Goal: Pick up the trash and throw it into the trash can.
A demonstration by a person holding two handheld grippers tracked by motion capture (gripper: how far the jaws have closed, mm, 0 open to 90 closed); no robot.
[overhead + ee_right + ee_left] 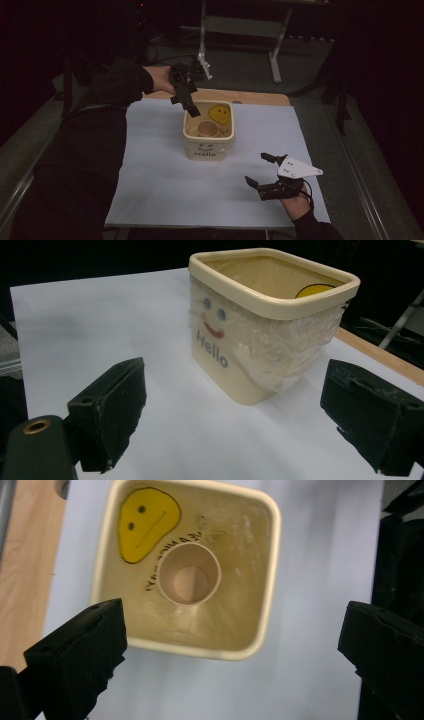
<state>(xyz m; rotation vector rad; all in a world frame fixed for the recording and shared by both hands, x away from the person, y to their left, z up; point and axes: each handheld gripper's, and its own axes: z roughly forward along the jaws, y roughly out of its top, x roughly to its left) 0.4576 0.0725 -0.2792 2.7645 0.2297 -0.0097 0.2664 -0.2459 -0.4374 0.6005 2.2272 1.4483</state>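
Observation:
A cream square tub (209, 149) with a face and "Hello" on its front stands mid-table on a white sheet. Inside it a tan paper cup (207, 128) stands upright beside a yellow smiley shape (220, 114). My left gripper (189, 102) hovers over the tub's back left rim, pointing down. From the left gripper view, the left gripper (232, 645) is open and empty above the tub (200, 650), the cup (189, 573) and the smiley (147, 522). My right gripper (262, 172) is open and empty, right of and in front of the tub. In its own view the right gripper (240, 415) faces the tub (235, 370), which is wrapped in clear film.
The white sheet (150, 165) covers most of the table, with a strip of bare wood (250, 97) at the far edge. A grey metal frame (240, 25) stands on the floor behind. The surroundings are dark.

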